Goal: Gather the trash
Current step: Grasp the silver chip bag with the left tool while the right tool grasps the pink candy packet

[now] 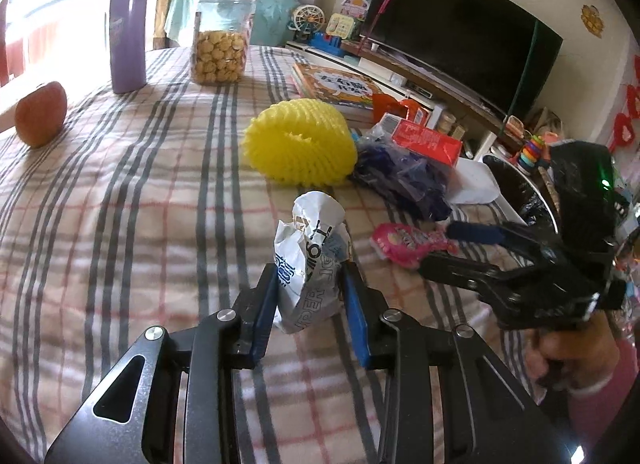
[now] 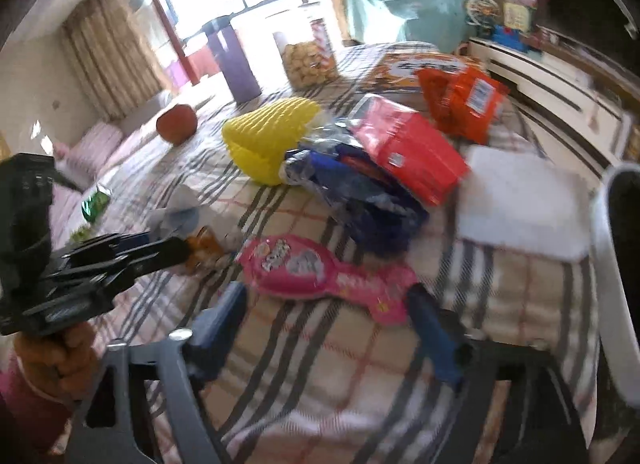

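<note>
My left gripper (image 1: 308, 278) is shut on a crumpled white wrapper with blue print (image 1: 310, 248), which stands upright between its blue pads on the checked tablecloth (image 1: 140, 204). The right wrist view shows that gripper (image 2: 160, 250) at the left with the wrapper (image 2: 184, 216). A pink candy wrapper (image 2: 316, 264) lies flat just ahead of my right gripper (image 2: 326, 302), whose blue fingers stand wide apart on either side of its tail without pressing it. In the left wrist view the right gripper (image 1: 450, 248) reaches in from the right over the pink wrapper (image 1: 400, 244).
A yellow foam fruit net (image 1: 300, 144), a blue plastic bag (image 1: 404, 180), a red box (image 1: 424, 142), an orange snack bag (image 2: 464, 100) and a white napkin (image 2: 520, 204) lie beyond. A black-lined bin (image 1: 520, 192) stands at the table's right edge. Apple (image 1: 40, 114), purple bottle (image 1: 128, 32), cookie jar (image 1: 220, 40) at back.
</note>
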A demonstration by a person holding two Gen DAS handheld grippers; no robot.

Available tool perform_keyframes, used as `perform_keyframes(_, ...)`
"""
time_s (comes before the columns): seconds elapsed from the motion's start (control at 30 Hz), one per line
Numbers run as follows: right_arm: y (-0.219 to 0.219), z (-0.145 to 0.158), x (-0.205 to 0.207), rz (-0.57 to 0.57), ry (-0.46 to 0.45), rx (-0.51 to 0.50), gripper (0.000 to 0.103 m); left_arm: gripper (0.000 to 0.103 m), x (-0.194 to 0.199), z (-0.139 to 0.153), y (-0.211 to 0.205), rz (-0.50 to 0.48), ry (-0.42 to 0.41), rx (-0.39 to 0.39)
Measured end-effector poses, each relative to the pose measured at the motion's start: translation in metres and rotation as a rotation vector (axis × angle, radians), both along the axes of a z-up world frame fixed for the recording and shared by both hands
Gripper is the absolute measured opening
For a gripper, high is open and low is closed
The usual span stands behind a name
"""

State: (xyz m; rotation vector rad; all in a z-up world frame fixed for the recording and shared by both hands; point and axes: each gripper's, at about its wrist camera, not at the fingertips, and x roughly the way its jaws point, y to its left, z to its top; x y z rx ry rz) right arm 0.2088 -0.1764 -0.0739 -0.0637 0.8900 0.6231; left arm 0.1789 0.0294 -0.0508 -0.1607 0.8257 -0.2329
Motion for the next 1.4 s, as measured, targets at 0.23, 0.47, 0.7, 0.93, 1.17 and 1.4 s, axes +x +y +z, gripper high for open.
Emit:
perform_keyframes(0.23,0.020,-0.005,-0.003,0.070,-0.040,-0.120,0.074,0.031,-0.002,-0.003,0.011,0.024,0.012,-0.014)
perform_keyframes(0.47,0.013,0.003,-0.023,0.062,0.012,-0.032,0.029,0.031,-0.003,-0.002,0.003,0.003,0.004,-0.015)
perform_keyframes(0.7,0.008,0.009,-0.028,0.036,-0.006,-0.003,0.060,0.031,-0.008,0.000,0.005,0.011,-0.003,-0.019)
perform_keyframes(0.93,0.045,-0.002,-0.026,0.064,-0.101,-0.165,0.080,0.031,-0.011,-0.004,0.021,0.042,0.005,-0.026)
perform_keyframes(1.17,0.037,-0.005,-0.004,0.003,-0.065,-0.115,0.059,0.031,-0.012,-0.005,0.029,0.049,0.007,-0.038)
perform_keyframes(1.4,-0.004,0.013,-0.015,-0.079,0.009,0.100,0.059,0.031,-0.014,-0.002,0.017,0.016,0.000,-0.045)
